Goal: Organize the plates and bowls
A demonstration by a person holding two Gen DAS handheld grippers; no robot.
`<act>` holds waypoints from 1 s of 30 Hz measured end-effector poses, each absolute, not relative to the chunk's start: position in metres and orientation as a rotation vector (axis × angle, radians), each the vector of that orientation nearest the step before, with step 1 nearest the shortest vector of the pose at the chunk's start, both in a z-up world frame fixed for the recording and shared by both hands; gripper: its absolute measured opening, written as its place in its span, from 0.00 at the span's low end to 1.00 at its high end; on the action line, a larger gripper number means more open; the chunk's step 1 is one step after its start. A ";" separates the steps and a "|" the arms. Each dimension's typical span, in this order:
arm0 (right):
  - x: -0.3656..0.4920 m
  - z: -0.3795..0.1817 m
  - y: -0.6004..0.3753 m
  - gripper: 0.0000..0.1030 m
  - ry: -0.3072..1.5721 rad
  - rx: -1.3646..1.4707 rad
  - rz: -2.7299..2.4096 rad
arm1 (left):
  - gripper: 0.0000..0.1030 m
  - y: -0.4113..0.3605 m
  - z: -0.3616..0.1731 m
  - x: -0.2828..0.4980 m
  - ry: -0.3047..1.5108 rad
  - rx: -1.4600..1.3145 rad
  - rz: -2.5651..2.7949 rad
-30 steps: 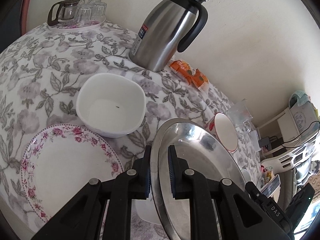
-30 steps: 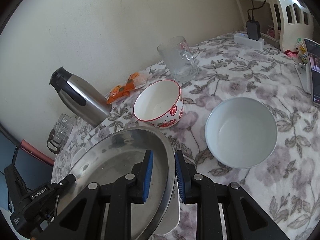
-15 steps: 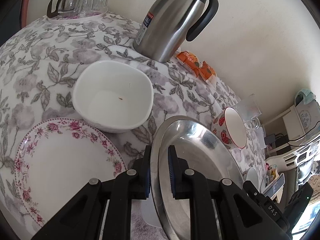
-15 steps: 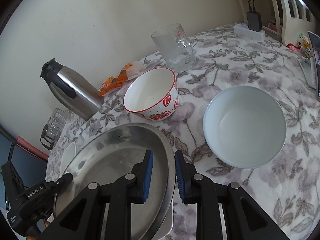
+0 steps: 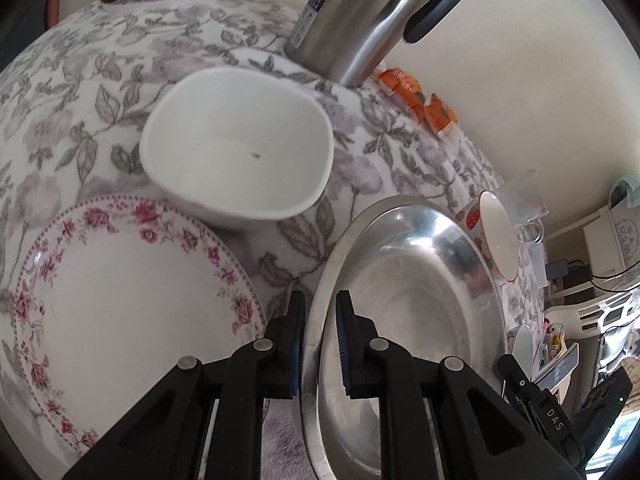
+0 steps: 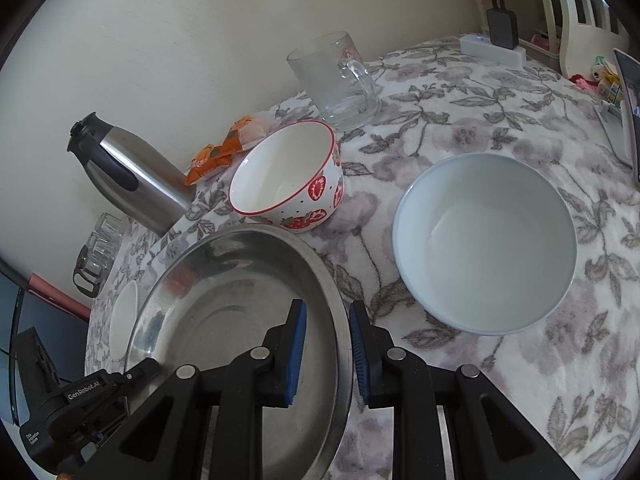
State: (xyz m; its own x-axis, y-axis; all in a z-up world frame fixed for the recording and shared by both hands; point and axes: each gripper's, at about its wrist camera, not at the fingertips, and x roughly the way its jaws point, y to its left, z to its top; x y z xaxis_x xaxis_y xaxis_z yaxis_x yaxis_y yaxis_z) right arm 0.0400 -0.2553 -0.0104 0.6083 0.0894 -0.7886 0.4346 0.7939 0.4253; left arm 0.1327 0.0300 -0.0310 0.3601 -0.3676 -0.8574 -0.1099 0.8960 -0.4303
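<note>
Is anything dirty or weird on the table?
Mostly tidy. One oddity: the square white bowl has a small brown speck inside on its bottom, so it may not be quite clean. The left gripper and right gripper each pinch the steel plate's rim. Nothing looks spilled or broken.

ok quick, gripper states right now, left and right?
Left gripper: closed on the rim of the round stainless steel plate.
Right gripper: closed on the opposite rim of the same plate.
</note>
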 end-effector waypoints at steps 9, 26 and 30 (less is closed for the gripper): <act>0.043 -0.016 -0.253 0.23 0.938 0.631 -0.213 | 0.17 0.030 -0.037 0.129 1.265 -0.447 -0.134; 0.045 -0.028 -0.254 0.23 0.961 0.635 -0.215 | 0.22 0.029 -0.044 0.128 1.296 -0.457 -0.135; 0.046 -0.029 -0.254 0.23 0.961 0.636 -0.216 | 0.22 0.030 -0.045 0.128 1.298 -0.460 -0.135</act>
